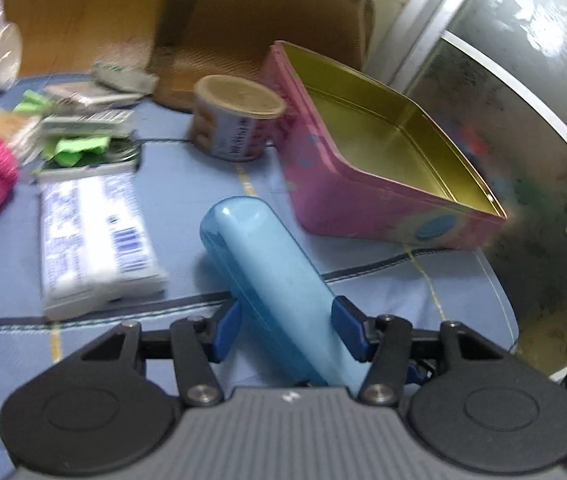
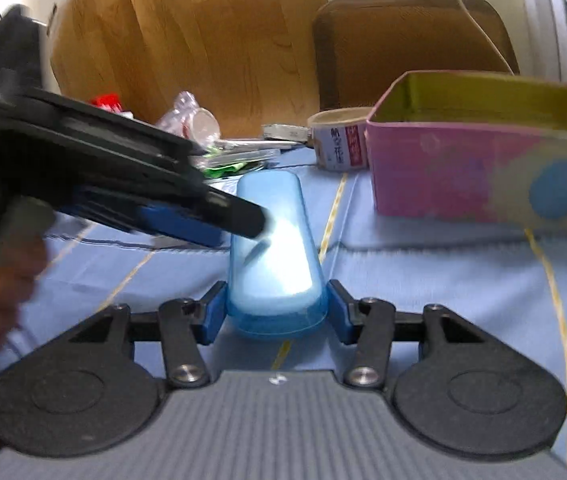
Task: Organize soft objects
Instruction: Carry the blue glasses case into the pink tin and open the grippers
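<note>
Blue case (image 1: 271, 280) lies on blue-clothed tabletop (image 1: 187, 184) beside pink tin (image 1: 367, 184); left gripper (image 1: 286, 326) and right gripper (image 2: 276, 312) jaws clamped on opposite ends; lift level, both together

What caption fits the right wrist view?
Both grippers, right and left, close around a blue case on the blue cloth beside an open pink tin.

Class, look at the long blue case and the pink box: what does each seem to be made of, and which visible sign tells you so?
Blue case: probably hard glossy plastic, slightly translucent; it shows bright highlights and smooth rounded ends. Pink box: likely printed tin; its bare inside is shiny gold-coloured metal with thin walls.
</note>
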The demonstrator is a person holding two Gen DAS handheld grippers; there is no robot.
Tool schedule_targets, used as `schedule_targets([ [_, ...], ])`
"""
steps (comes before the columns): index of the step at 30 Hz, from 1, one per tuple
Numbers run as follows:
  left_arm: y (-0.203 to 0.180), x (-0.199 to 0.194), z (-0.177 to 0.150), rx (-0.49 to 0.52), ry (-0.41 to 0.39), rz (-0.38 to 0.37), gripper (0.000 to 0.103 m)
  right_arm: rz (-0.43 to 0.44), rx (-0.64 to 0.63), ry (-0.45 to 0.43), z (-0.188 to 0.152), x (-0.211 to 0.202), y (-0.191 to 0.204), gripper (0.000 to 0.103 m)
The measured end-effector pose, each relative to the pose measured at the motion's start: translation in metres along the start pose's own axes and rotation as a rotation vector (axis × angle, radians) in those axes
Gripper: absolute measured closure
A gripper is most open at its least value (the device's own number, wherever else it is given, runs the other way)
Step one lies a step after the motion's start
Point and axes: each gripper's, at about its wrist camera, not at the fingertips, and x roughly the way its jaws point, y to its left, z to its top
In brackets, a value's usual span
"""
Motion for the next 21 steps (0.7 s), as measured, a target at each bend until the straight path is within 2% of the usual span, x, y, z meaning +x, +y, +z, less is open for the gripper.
schedule_targets([
  [2, -0.012, -0.004, 0.003, 0.037, -0.02, 0.006, 0.069, -0.019, 0.0, -0.02, -0.002, -0.003, -0.002, 0.048],
  [5, -0.029, -0.016, 0.017, 0.093, -0.074, -0.011, 0.07, -0.025, 0.023, -0.083, 0.007, -0.011, -0.008, 0.048],
  [9, -0.057, -0.022, 0.043, 0.141, -0.128, -0.084, 0.072, -0.023, 0.036, -0.201, 0.031, -0.026, -0.018, 0.048],
  [12, -0.078, -0.026, 0.056, 0.198, -0.195, -0.072, 0.072, 0.045, 0.084, -0.243, 0.046, -0.034, -0.026, 0.048],
  [14, -0.085, -0.027, 0.065, 0.2, -0.196, -0.081, 0.07, 0.037, 0.081, -0.269, 0.055, -0.034, -0.025, 0.048],
  [16, -0.084, -0.028, 0.069, 0.185, -0.188, -0.088, 0.066, 0.023, 0.075, -0.286, 0.06, -0.036, -0.024, 0.048],
  [17, -0.08, -0.027, 0.068, 0.173, -0.181, -0.086, 0.058, 0.026, 0.078, -0.293, 0.06, -0.04, -0.027, 0.048],
  [18, -0.074, -0.029, 0.064, 0.154, -0.174, -0.082, 0.044, 0.026, 0.081, -0.297, 0.059, -0.041, -0.027, 0.048],
  [20, -0.061, -0.026, 0.057, 0.091, -0.153, -0.074, 0.026, 0.022, 0.091, -0.292, 0.054, -0.037, -0.035, 0.048],
  [21, -0.049, -0.022, 0.052, 0.047, -0.125, -0.087, 0.025, 0.03, 0.107, -0.293, 0.048, -0.046, -0.048, 0.048],
])
